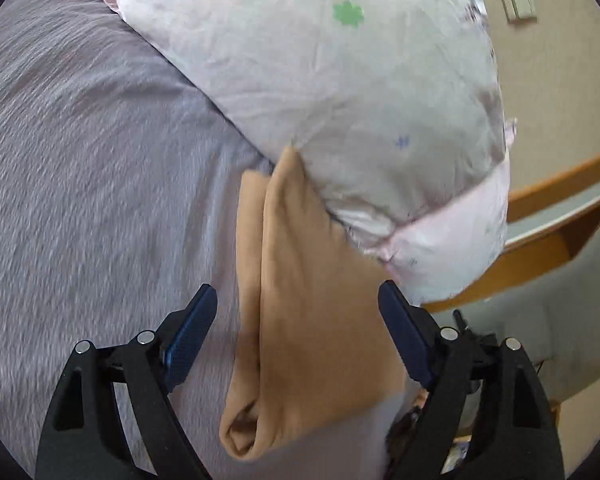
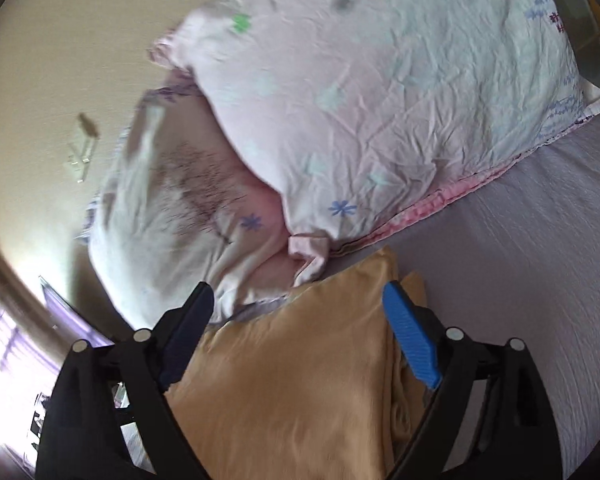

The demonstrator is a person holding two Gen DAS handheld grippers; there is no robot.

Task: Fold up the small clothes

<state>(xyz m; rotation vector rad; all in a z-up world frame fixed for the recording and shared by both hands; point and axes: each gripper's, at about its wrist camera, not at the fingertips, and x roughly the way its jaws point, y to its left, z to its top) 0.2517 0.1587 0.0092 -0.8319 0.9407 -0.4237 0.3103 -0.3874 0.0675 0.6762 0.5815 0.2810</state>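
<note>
A folded tan garment (image 1: pixel 304 320) lies on the grey-lilac bedsheet (image 1: pixel 80 160), its far corner tucked against a pillow. My left gripper (image 1: pixel 298 300) is open above it, fingers on either side, not touching it. In the right wrist view the same tan garment (image 2: pixel 300 380) lies below my right gripper (image 2: pixel 298 300), which is open with its fingers spread over the cloth. Both grippers are empty.
Two pale pink floral pillows (image 2: pixel 360 100) (image 2: pixel 172 220) lie at the head of the bed, one also in the left wrist view (image 1: pixel 340 100). A wooden bedside shelf (image 1: pixel 540 248) and beige wall (image 1: pixel 560 92) are past the bed's edge. The sheet (image 2: pixel 540 240) stretches to the right.
</note>
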